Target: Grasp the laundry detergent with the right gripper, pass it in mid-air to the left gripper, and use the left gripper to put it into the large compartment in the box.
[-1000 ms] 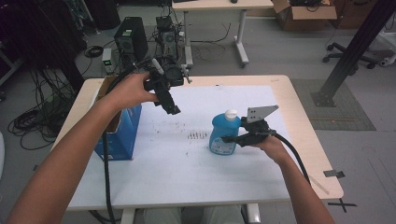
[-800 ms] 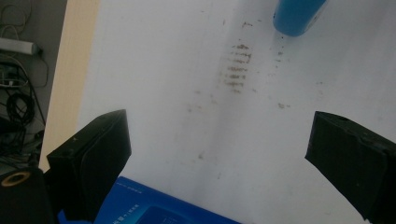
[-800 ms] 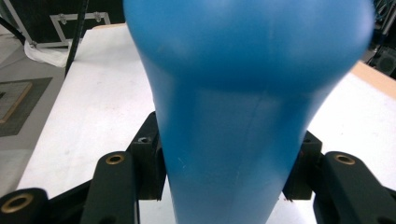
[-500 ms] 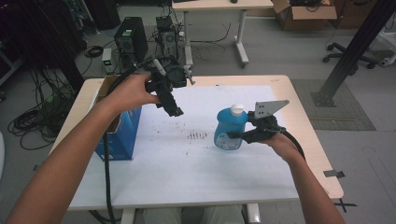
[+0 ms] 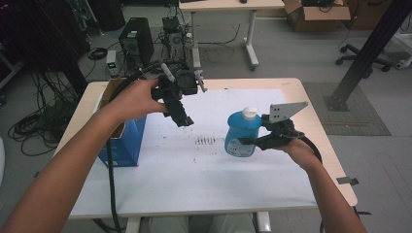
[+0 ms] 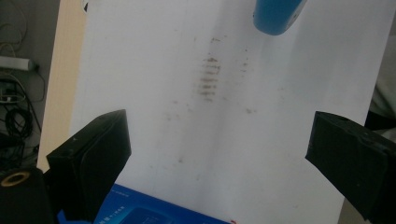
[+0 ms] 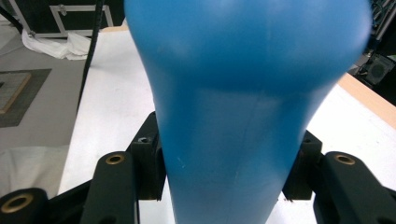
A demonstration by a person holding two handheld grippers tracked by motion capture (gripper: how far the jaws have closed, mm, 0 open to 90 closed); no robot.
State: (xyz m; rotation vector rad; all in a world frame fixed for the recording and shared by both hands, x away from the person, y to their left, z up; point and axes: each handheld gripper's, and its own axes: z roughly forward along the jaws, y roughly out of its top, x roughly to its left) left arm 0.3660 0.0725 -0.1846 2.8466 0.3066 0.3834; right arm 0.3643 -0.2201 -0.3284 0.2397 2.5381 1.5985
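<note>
A blue bottle (image 5: pixel 241 136) with a white cap hangs upright above the white sheet (image 5: pixel 214 170), and my right gripper (image 5: pixel 248 142) is shut on its lower body from the right. In the right gripper view the bottle (image 7: pixel 243 112) sits clamped between both jaws of that gripper (image 7: pixel 224 175). My left gripper (image 5: pixel 182 118) is held in the air over the sheet's far left part, pointing down. Its jaws stand open with nothing between them (image 6: pixel 219 130). Beyond them lie the dark smudges (image 6: pixel 208 77) and the bottle's base (image 6: pixel 278 16).
An open blue box (image 5: pixel 122 141) stands at the table's left edge, below the left forearm. Dark smudges (image 5: pixel 206 141) mark the sheet's middle. Behind the table are a computer tower (image 5: pixel 135 42), cables and another desk (image 5: pixel 221 6). A black post (image 5: pixel 368 54) rises at the right.
The right gripper has lifted the blue bottle off the sheet and carried it upward. The left gripper has drifted a little up and to the right, still open.
</note>
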